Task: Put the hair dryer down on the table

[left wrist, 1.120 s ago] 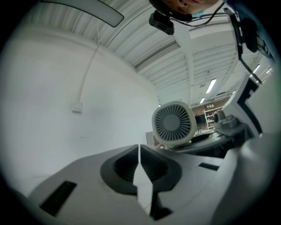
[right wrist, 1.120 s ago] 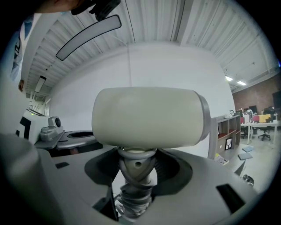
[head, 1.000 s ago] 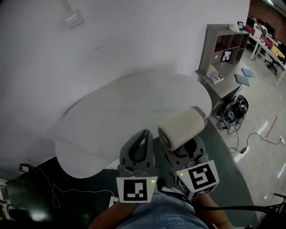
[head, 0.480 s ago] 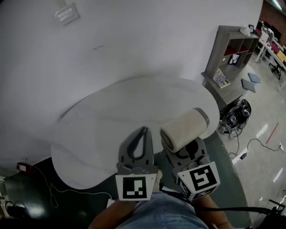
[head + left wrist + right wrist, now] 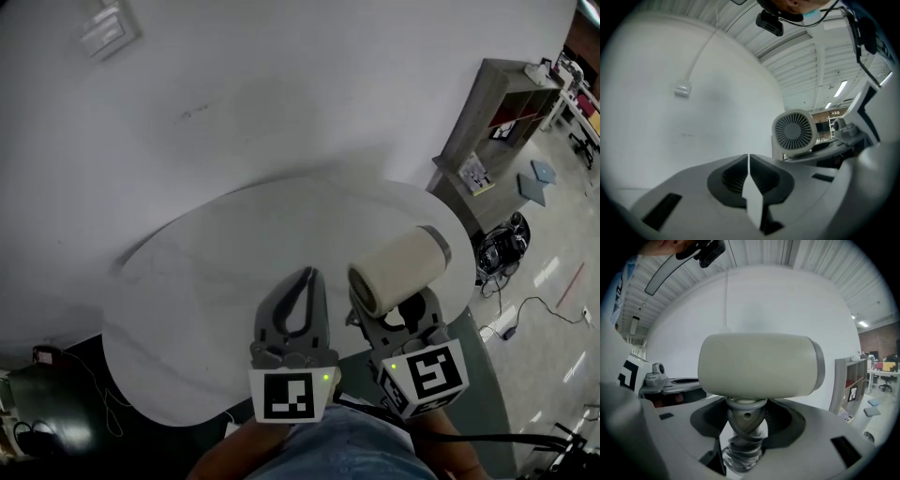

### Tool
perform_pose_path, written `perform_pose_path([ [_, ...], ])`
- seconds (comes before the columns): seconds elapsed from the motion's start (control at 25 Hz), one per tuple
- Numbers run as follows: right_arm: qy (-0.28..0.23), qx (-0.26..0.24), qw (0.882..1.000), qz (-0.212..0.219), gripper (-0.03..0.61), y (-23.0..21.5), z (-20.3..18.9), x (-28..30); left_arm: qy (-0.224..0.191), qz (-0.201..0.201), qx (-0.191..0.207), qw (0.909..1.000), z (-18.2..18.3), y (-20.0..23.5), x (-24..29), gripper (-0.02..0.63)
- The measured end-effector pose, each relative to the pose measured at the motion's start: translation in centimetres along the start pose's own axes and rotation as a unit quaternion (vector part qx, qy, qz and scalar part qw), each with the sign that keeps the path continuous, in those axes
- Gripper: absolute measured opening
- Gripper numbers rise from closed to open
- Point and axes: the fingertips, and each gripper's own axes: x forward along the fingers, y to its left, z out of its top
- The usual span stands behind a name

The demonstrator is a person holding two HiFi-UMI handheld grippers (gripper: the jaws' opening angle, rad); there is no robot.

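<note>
Two grippers hang above the white tabletop (image 5: 206, 272): right gripper (image 5: 745, 420) jaws clamp the cream hair dryer (image 5: 757, 364) by its handle; left gripper (image 5: 748, 159) jaws pressed together, empty.

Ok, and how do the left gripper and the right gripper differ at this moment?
The left gripper has its jaws together with nothing between them; the right gripper has its jaws spread round the handle of the hair dryer and holds it. In the head view the left gripper's tips show bare, while the right gripper's sit under the dryer's cream barrel. Both point out over the white table, side by side.
</note>
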Motion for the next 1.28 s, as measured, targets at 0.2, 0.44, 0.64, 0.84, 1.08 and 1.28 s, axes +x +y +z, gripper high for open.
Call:
perform_pose_path([
  [0.2, 0.016, -0.01, 1.0, 0.011, 0.221, -0.5, 0.3, 4.3, 0.006, -0.002, -0.006, 1.0, -0.5, 2.1, 3.3, 0.017],
  [0.44, 0.037, -0.014, 0.999, 0.017, 0.221, -1.5, 0.2, 7.0, 0.008, 0.02, -0.012, 0.9997, -0.5, 4.3, 5.5, 0.017],
  [0.64, 0.052, -0.024, 0.998, 0.035, 0.221, -2.8, -0.6, 9.5, 0.027, 0.036, -0.025, 0.9987, -1.6, 5.5, 7.5, 0.017],
  [0.84, 0.08, -0.036, 0.995, 0.037, 0.221, -4.9, -1.5, 12.1, 0.043, 0.046, -0.034, 0.9974, -3.0, 6.3, 10.4, 0.017],
  [1.08, 0.11, -0.027, 0.992, 0.049, 0.221, -6.2, -3.8, 14.6, 0.059, 0.051, -0.048, 0.9958, -4.6, 7.1, 13.2, 0.017],
  [1.28, 0.132, -0.02, 0.989, 0.056, 0.221, -6.9, -5.6, 16.1, 0.087, 0.051, -0.06, 0.9931, -6.8, 7.4, 14.4, 0.017],
])
